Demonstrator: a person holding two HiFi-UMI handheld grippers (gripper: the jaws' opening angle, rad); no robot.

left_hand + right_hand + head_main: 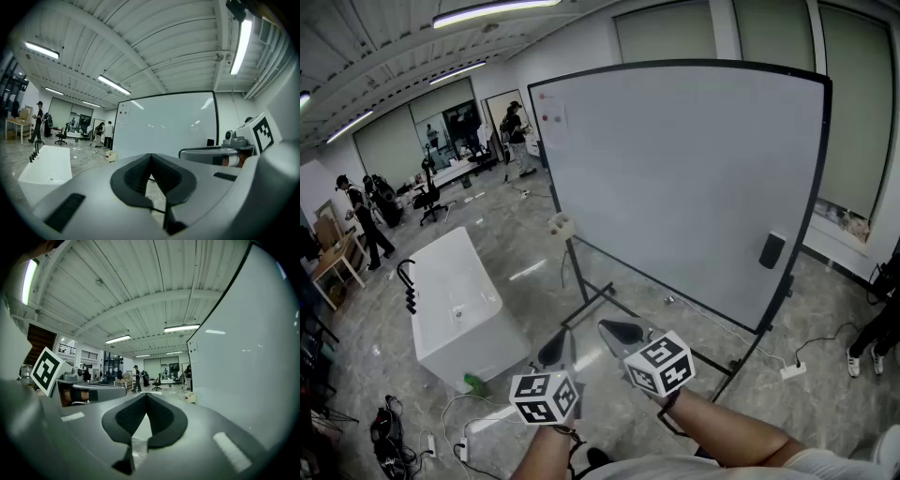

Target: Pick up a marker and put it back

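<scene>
Marker: none can be made out for certain in any view; anything of that size near the whiteboard (675, 178) is too small to tell. The board stands upright on a dark wheeled frame (609, 295) with its white face bare, except for a small sheet with coloured dots (551, 117) at the upper left corner and a black block (772, 249) near the lower right edge. A pale little box (562, 225) hangs at the frame's left side, its contents unclear.

Both tongs are held in the air in front of the board and point toward it, not touching it. The left tongs (551, 352) have their jaws pressed together at the tips with nothing between them. The right tongs (622, 332), just beside them and slightly higher, are likewise closed on nothing.

A white bathtub (455, 305) stands on the grey floor (525, 211) to the left. A power strip (793, 370) lies at the right. People stand far back.
</scene>
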